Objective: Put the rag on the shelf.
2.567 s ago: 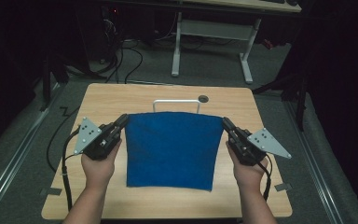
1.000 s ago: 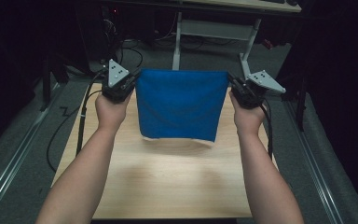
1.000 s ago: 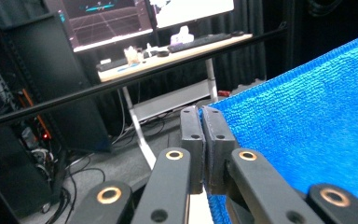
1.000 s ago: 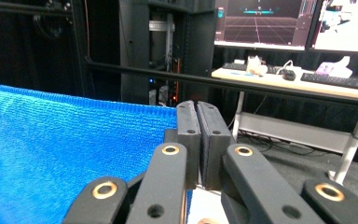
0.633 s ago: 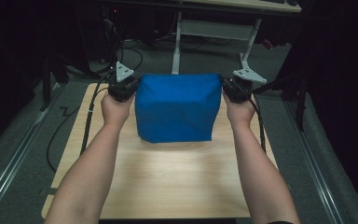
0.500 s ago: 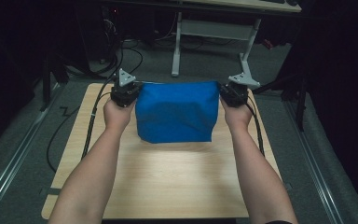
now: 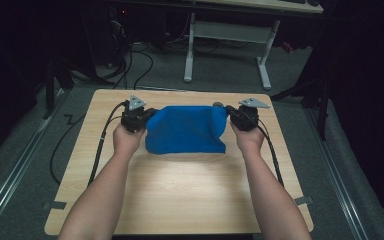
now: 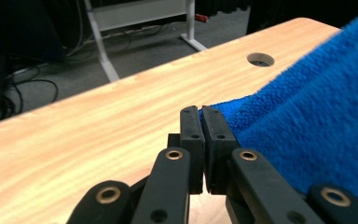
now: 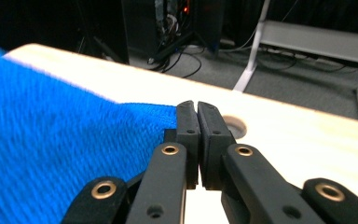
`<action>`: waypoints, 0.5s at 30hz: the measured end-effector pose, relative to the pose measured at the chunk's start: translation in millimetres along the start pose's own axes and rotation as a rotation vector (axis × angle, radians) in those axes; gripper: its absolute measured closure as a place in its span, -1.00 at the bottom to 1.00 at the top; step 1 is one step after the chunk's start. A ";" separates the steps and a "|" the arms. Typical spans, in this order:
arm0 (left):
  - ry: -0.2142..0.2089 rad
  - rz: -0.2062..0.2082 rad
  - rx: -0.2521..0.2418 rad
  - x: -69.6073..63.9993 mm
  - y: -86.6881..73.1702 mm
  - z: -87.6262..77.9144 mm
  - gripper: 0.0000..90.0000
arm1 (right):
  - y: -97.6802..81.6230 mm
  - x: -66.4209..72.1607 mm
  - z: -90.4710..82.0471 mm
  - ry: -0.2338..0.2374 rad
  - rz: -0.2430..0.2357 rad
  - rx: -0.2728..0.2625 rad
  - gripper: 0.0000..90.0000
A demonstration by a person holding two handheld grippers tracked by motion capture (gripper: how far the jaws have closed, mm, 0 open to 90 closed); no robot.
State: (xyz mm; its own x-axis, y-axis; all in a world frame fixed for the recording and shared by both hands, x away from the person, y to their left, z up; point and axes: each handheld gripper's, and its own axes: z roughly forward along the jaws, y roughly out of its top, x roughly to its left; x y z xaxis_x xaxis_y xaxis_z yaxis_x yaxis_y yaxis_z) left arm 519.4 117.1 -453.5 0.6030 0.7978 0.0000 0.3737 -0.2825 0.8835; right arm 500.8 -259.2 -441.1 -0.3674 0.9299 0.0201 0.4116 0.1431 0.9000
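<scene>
A blue towel hangs stretched between my two grippers over the far half of the wooden table, its lower edge resting on the tabletop. My left gripper is shut on the towel's left top corner. On the other side, my right gripper is shut on the right top corner. In both gripper views the jaws stand pressed together with blue cloth pinched between them.
A round cable hole sits in the table near its far edge, close behind the towel. Black cables trail from the grippers along the table's sides. A white desk frame stands on the floor beyond.
Both grippers have carried the towel up from flat on the table, out toward the far edge, and then lowered it there, so it now looks shorter and droops onto the table.
</scene>
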 end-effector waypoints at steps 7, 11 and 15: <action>-0.031 -0.010 0.009 -4.1 -13.2 3.6 0.96 | -12.9 14.6 8.4 0.021 -0.032 0.039 0.98; -0.042 -0.017 0.017 -4.9 -19.8 5.6 0.96 | -16.4 17.8 11.7 0.024 -0.031 0.052 0.98; -0.055 -0.027 0.030 -6.4 -29.5 8.8 0.96 | -21.2 18.4 13.8 0.028 -0.027 0.054 0.98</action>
State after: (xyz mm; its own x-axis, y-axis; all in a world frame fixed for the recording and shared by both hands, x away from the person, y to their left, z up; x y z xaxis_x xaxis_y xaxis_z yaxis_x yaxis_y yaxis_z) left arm 510.7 115.6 -483.6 0.6297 0.7753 -0.0498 0.4106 -0.2777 0.8685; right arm 496.8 -240.4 -465.8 -0.4019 0.9156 0.0090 0.4450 0.1867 0.8759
